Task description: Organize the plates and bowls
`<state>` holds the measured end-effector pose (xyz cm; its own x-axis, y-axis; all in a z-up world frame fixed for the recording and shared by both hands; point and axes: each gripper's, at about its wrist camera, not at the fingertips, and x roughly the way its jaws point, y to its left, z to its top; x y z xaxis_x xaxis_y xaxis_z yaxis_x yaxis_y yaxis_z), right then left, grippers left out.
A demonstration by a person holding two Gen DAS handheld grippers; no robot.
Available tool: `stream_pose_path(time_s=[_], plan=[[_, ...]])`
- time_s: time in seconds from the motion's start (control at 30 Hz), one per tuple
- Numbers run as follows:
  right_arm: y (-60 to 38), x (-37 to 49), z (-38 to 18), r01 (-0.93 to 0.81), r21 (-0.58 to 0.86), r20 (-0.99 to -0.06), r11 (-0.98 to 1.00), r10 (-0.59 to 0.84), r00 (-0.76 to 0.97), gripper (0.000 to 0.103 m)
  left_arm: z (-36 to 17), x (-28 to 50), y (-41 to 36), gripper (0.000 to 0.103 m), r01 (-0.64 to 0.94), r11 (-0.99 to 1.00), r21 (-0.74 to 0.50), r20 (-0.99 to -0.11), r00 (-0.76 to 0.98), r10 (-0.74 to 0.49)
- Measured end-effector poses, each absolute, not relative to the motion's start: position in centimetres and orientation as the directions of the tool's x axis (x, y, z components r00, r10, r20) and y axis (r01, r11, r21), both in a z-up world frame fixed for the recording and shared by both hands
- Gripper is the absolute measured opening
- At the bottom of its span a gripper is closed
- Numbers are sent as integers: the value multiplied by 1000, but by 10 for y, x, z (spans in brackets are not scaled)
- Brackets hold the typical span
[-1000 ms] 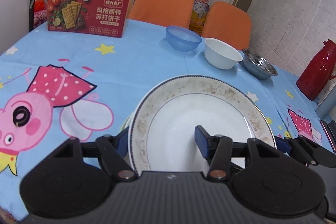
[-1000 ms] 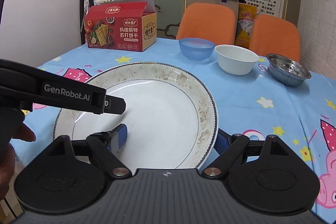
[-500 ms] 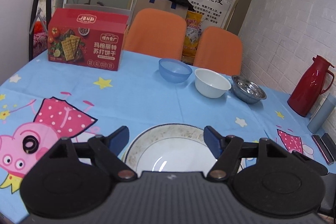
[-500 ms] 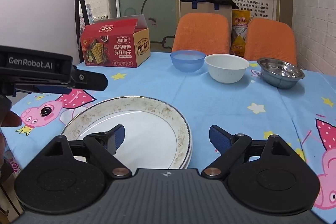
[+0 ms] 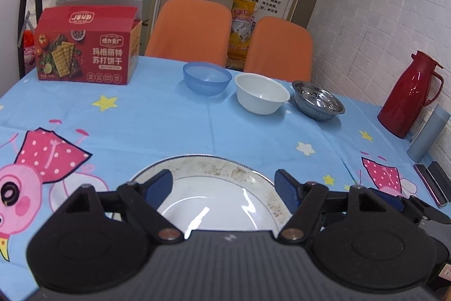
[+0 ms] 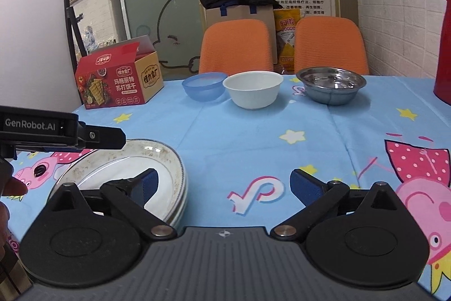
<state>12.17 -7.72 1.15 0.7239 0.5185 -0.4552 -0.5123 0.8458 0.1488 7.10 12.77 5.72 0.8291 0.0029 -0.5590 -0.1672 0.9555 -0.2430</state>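
My left gripper (image 5: 224, 185) hangs with its jaws spread wide and nothing between them, above the near edge of the tabletop (image 5: 169, 114), and the stack of plates (image 5: 214, 188) lies directly below and ahead of it, its speckled rim showing in the gap between my two blue pads (image 5: 157, 185). My right gripper (image 6: 222, 185) is also spread wide and empty, and from its view the plates (image 6: 157, 160) sit off to its left, partly behind the left finger, while the space between its fingers shows only the blue cartoon cloth. The stack rests flat on the tabletop, several rims visible one under another at its right edge. Well beyond both grippers, toward the far side, three bowls stand in a row: a blue bowl (image 5: 205, 78), a white bowl (image 5: 262, 93) just beside it, and a steel bowl (image 5: 318, 100) to the right. A red cracker box (image 5: 87, 52) stands at the far left, and a red thermos (image 5: 408, 100) at the far right near the wall.
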Motion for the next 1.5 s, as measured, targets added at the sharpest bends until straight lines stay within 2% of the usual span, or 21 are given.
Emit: stream_pose_path(time_s=[0.73,0.9,0.97,1.07,1.23,1.3,1.37,1.5], plan=[[-175,166,-20,-310,320,-493,895,437,753,103,50,146,35,73,-11,988,-154,-634,768,-91],[-183,173,-26,-294,319,-507,901,424,750,103,40,159,24,73,3,988,-151,-658,746,-103],[-188,174,-23,-295,338,-481,894,433,762,103,38,164,23,73,10,988,-154,-668,736,-111],[-195,187,8,-382,332,-391,863,494,776,103,48,181,24,73,44,985,-164,-670,728,-145],[-198,242,70,-379,202,-256,903,422,869,103,80,224,31,73,81,969,-233,-615,760,-211],[-197,273,83,-346,200,-240,917,388,890,103,84,242,35,73,69,963,-261,-610,761,-220],[-194,307,85,-322,199,-257,926,366,894,103,83,259,39,73,42,955,-293,-620,752,-223],[-181,385,56,-245,194,-390,950,304,869,103,74,282,44,73,-9,947,-322,-659,720,-217]])
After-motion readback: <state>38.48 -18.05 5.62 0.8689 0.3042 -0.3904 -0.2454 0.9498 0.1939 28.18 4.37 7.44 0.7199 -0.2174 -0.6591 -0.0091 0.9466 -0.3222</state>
